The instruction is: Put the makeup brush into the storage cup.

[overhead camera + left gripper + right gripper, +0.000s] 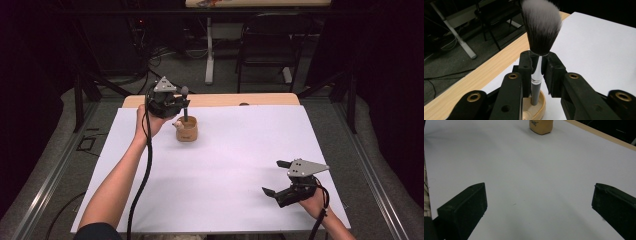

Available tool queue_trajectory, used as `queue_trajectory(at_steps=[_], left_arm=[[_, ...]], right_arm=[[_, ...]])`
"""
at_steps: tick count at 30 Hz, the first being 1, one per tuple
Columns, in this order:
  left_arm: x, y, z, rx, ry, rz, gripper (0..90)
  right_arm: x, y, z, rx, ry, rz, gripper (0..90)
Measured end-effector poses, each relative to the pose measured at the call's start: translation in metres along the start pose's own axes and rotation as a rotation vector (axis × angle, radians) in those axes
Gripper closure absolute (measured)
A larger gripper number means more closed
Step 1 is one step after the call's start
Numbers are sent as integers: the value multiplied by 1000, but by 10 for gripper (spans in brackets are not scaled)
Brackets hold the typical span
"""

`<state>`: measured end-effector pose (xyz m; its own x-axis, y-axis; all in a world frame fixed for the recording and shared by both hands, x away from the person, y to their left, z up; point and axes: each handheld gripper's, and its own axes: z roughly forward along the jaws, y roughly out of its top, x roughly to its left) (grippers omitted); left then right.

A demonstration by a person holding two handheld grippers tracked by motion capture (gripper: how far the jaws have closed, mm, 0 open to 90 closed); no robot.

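Left tongs (537, 70) clenched on makeup brush (539, 37), handle inside wooden cup (186, 129).
Right tongs (281, 177) released, near right; letting go remains.

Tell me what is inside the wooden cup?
A makeup brush stands in the cup, handle down and bristles up, gripped by the left tool. Something small and pale sits at the rim. The cup's bottom is hidden.
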<state>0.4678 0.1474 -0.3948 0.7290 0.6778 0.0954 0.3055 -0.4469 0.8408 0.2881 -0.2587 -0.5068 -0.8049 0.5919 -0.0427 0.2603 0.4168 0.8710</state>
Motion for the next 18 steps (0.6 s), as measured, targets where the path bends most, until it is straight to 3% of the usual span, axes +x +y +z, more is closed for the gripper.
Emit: queue_trajectory(at_steps=[18], left_arm=[[6,-8,22,26,24,-43,768]], right_arm=[[1,0,1,18,5,-10,0]])
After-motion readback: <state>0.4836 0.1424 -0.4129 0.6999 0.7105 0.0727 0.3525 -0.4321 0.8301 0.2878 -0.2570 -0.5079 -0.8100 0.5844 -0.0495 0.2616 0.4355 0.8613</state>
